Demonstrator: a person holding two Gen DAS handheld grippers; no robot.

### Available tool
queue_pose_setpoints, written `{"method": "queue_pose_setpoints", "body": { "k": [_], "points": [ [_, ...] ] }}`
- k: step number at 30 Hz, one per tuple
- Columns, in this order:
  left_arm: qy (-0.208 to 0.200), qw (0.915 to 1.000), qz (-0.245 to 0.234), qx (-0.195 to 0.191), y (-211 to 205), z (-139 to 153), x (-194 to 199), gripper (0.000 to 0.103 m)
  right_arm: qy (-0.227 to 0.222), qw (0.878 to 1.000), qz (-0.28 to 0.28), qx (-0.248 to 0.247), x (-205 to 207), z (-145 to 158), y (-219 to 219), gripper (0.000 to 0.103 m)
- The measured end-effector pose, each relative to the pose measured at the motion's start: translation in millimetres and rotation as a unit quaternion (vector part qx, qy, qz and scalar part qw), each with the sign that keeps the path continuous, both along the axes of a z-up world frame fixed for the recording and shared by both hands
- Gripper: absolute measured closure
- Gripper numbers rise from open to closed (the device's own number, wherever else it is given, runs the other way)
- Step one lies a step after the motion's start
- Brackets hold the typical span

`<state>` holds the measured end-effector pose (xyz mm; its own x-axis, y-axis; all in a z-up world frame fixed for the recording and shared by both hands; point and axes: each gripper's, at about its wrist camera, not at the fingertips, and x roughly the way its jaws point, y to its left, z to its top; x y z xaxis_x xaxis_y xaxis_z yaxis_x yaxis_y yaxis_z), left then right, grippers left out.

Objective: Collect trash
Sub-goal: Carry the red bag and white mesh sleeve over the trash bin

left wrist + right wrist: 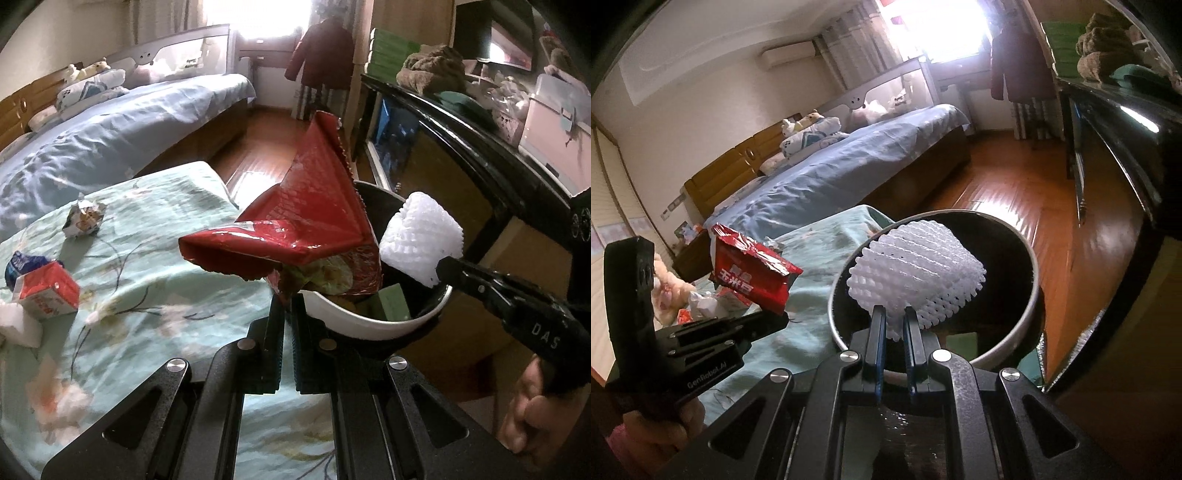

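Trash was held in both grippers above a round bin (1030,273) with a white rim and dark inside, beside a bed covered in pale green flowered cloth (155,266). The left gripper (286,295) was clamped on a crumpled red snack wrapper (295,221), at the bin's near edge. The right gripper (894,314) was closed on a white foam fruit net (916,266), hanging over the bin's opening. More litter lay on the green cloth: a red and white carton (48,295), a crumpled foil wrapper (84,218) and white tissue (22,325) (slightly blurred). A green box (391,306) sat inside the bin.
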<state>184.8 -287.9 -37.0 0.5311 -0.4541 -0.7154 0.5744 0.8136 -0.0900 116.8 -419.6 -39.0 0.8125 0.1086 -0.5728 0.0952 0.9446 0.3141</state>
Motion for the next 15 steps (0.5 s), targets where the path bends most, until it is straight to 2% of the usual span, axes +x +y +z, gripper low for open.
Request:
{"method": "queue_pose_setpoints", "body": {
  "k": [15],
  "points": [
    [-0.001,0.9998,-0.015,0.013,-26,-1,7,0.1,0.011,1.0,-0.016,-0.018,3,-4,-13,0.094]
  ]
}}
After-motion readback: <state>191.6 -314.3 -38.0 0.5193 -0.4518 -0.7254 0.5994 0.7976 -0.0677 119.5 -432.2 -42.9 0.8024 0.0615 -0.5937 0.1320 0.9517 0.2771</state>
